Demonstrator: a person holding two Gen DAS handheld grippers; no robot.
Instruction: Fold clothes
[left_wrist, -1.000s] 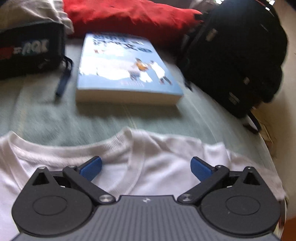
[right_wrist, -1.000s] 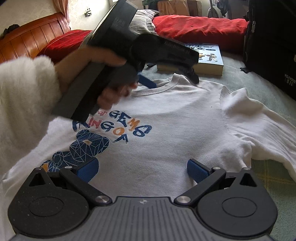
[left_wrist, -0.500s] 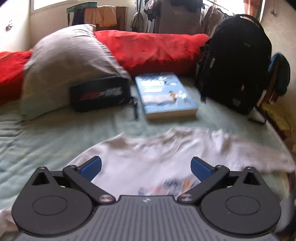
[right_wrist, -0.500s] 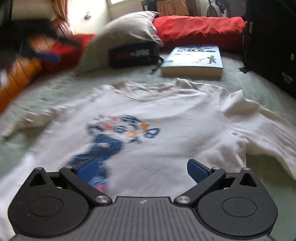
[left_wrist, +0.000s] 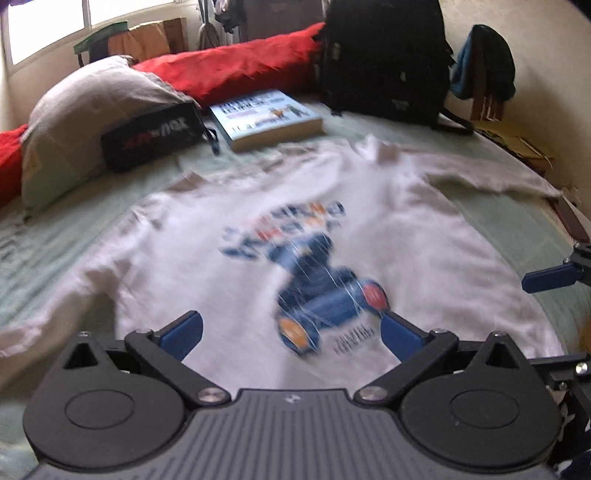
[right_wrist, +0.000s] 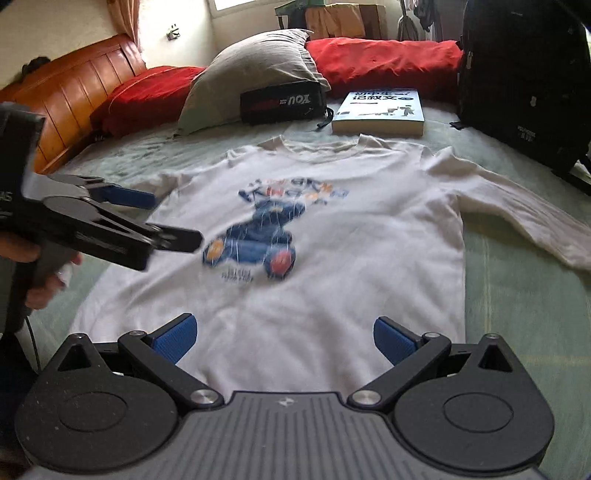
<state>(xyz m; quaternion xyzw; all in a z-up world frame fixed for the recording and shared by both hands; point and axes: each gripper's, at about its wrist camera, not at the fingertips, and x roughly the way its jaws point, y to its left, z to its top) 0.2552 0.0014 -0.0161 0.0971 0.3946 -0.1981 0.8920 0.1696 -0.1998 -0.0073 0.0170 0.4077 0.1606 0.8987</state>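
A white long-sleeved shirt (right_wrist: 332, 236) with a blue bear print lies flat, front up, on the green bed, collar at the far end; it also shows in the left wrist view (left_wrist: 280, 221). My left gripper (left_wrist: 291, 332) is open and empty above the shirt's lower hem. It also shows at the left in the right wrist view (right_wrist: 147, 218), held above the shirt's left side. My right gripper (right_wrist: 284, 338) is open and empty above the hem's middle. One of its blue fingertips (left_wrist: 550, 278) shows at the right edge of the left wrist view.
A book (right_wrist: 380, 110), a black pouch (right_wrist: 282, 103) and a grey pillow (right_wrist: 251, 77) lie beyond the collar. A black backpack (right_wrist: 524, 74) stands at the far right. Red bedding (right_wrist: 384, 62) and a wooden headboard (right_wrist: 77, 88) lie behind.
My left gripper has pulled back from the collar to the shirt's lower left side. My right gripper has drawn back and risen, so the whole shirt shows.
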